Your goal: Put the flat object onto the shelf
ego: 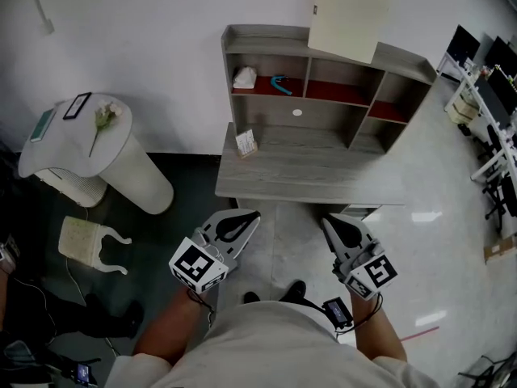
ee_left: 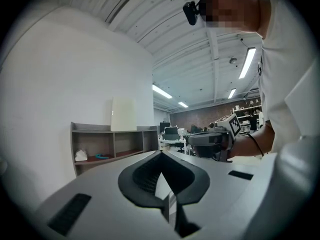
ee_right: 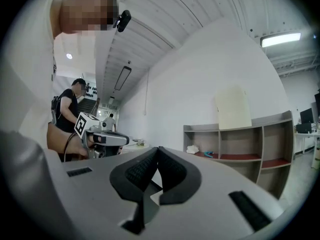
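Observation:
A cream flat board (ego: 349, 14) stands upright on top of the grey shelf unit (ego: 266, 39) and leans on the white wall; it also shows in the left gripper view (ee_left: 123, 113) and the right gripper view (ee_right: 233, 108). Both grippers hang low in front of the person's body, well short of the desk (ego: 307, 176). My left gripper (ego: 250, 214) is shut with nothing in it, its jaws meeting at a point (ee_left: 161, 154). My right gripper (ego: 327, 221) is likewise shut and empty (ee_right: 158, 150). Each gripper sees the other beside it.
In the shelf's compartments lie a white crumpled thing (ego: 245, 77) and a teal object (ego: 281, 83); a small card (ego: 246, 142) stands on the desk. A round white pedestal table (ego: 121, 148) with a flower is at left, a cream bag (ego: 81, 241) on the floor. Office desks (ego: 485, 79) are at right.

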Demonstrator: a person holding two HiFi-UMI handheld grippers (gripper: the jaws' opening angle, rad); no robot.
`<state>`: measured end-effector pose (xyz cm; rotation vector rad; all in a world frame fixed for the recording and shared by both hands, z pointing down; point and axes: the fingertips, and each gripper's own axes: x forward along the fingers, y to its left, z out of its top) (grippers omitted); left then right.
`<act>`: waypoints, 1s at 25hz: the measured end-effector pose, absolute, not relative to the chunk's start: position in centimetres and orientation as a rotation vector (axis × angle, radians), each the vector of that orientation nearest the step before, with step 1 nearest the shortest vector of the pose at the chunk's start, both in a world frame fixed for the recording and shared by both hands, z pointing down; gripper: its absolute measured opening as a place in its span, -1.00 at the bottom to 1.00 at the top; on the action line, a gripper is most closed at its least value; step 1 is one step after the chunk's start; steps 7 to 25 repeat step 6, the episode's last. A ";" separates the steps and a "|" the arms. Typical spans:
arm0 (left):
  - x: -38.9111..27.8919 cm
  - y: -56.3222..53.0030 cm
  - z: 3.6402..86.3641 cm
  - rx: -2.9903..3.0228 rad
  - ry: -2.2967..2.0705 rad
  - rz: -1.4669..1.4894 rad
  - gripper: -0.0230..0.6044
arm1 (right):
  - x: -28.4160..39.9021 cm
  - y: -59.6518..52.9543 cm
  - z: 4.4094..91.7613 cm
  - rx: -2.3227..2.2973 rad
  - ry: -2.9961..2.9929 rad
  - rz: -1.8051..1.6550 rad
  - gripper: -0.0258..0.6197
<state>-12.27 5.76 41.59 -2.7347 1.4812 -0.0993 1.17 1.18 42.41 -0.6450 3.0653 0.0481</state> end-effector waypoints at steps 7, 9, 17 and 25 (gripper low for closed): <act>-14.5 7.6 42.0 -2.720 1.470 -0.109 -0.88 | -1.4 2.8 42.6 -0.627 3.068 0.079 -0.86; -14.5 7.6 42.0 -2.720 1.470 -0.109 -0.88 | -1.4 2.8 42.6 -0.627 3.068 0.079 -0.86; -14.5 7.6 42.0 -2.720 1.470 -0.109 -0.88 | -1.4 2.8 42.6 -0.627 3.068 0.079 -0.86; -14.5 7.6 42.0 -2.720 1.470 -0.109 -0.88 | -1.4 2.8 42.6 -0.627 3.068 0.079 -0.86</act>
